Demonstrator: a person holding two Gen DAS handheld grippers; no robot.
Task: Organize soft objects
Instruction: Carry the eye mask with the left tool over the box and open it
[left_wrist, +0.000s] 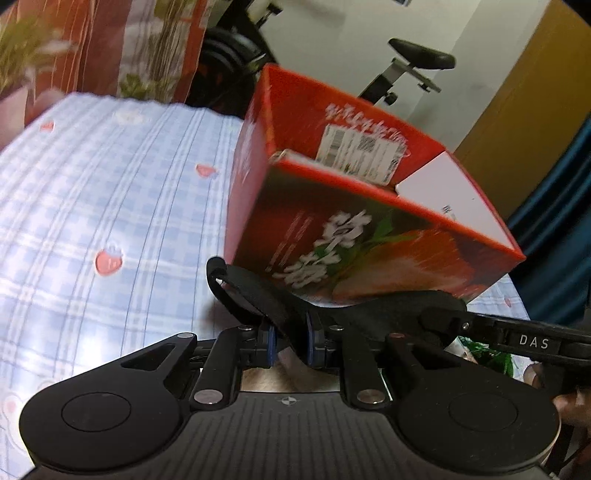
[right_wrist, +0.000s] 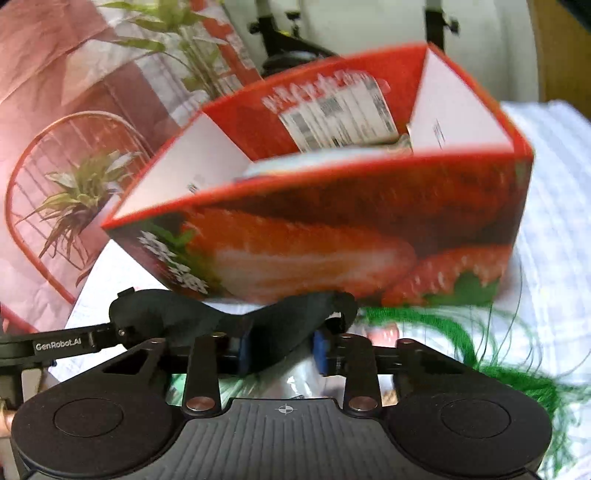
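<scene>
Checked bedsheet (left_wrist: 110, 192), red strawberry box (left_wrist: 369, 221) open on it. Both grippers clamped on black eye mask (left_wrist: 266, 295), just before box: left gripper (left_wrist: 290, 341), right gripper (right_wrist: 282, 350). Risk: opposing pulls stretch mask, pinch slips; limp fabric snags box rim, tips box.

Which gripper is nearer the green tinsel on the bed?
Right. The right gripper has the green tinsel just beside its right finger; the left gripper holds the far end of the black eye mask, farther away.

box (left_wrist: 369, 243): red, strawberry print | bedsheet (left_wrist: 92, 184): blue-white check, pink strawberries | eye mask (right_wrist: 229, 317): black
</scene>
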